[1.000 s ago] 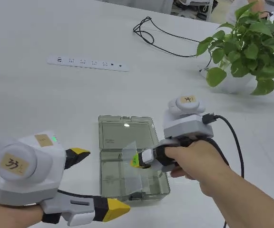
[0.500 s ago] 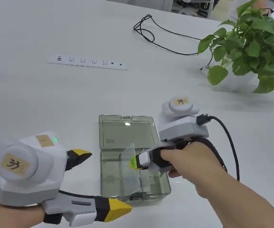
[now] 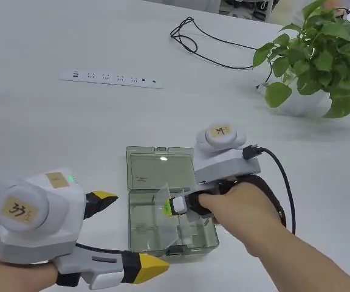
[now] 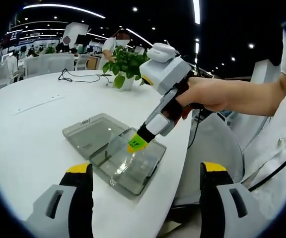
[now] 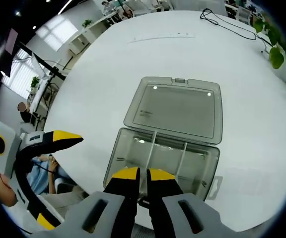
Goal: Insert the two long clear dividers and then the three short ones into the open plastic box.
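Note:
The open clear plastic box [image 3: 140, 234] lies on the white table with its lid [image 3: 163, 165] flat behind it. My right gripper [image 3: 172, 206] is over the box's middle, shut on a clear divider [image 3: 170, 222] that reaches down into the box. In the right gripper view the jaws [image 5: 143, 174] pinch the divider's [image 5: 149, 151] near end, and a second divider [image 5: 182, 154] stands in the box [image 5: 210, 163] to its right. My left gripper [image 3: 126, 234] waits open at the box's left front corner, holding nothing. From the left gripper [image 4: 145, 171] I see the right gripper [image 4: 137, 144] above the box [image 4: 133, 181].
A white power strip [image 3: 111, 80] lies far back left. A black cable [image 3: 205, 45] loops at the back. A potted plant [image 3: 315, 55] stands at the back right. The right gripper's black cord [image 3: 282, 176] trails to the right.
The right gripper has shifted a little to the left and down with the divider, farther over the box. The left gripper has stayed put.

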Available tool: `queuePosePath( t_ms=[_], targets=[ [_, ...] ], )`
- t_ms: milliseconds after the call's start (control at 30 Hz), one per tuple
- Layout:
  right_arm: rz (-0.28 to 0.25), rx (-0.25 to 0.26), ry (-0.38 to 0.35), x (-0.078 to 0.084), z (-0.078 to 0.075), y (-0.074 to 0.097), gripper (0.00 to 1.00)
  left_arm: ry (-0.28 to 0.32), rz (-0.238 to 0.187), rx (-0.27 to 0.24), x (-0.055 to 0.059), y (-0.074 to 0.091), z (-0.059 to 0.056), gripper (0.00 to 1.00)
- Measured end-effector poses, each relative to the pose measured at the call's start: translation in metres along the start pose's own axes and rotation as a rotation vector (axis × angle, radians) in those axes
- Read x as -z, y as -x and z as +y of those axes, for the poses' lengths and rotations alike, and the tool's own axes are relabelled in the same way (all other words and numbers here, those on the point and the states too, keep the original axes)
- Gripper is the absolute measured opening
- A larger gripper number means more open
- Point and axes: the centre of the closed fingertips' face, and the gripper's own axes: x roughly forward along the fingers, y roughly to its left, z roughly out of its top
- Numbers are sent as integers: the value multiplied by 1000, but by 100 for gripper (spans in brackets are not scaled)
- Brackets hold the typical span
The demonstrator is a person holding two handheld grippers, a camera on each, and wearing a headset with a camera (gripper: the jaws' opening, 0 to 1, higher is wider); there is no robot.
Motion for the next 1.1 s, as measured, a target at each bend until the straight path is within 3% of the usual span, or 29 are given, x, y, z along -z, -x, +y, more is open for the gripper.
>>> queuePosePath(
  t_ms=[467, 733, 1100],
  targets=[
    [9, -3, 0, 5, -1, -5, 7, 7, -3, -2, 0, 0, 0, 90],
    [10, 5, 49, 4, 3, -6, 7, 9, -1, -4, 0, 0, 2, 91],
    [-5, -41, 61, 3, 7, -16, 9, 4, 4, -7, 0, -1, 2, 91]
  ],
)
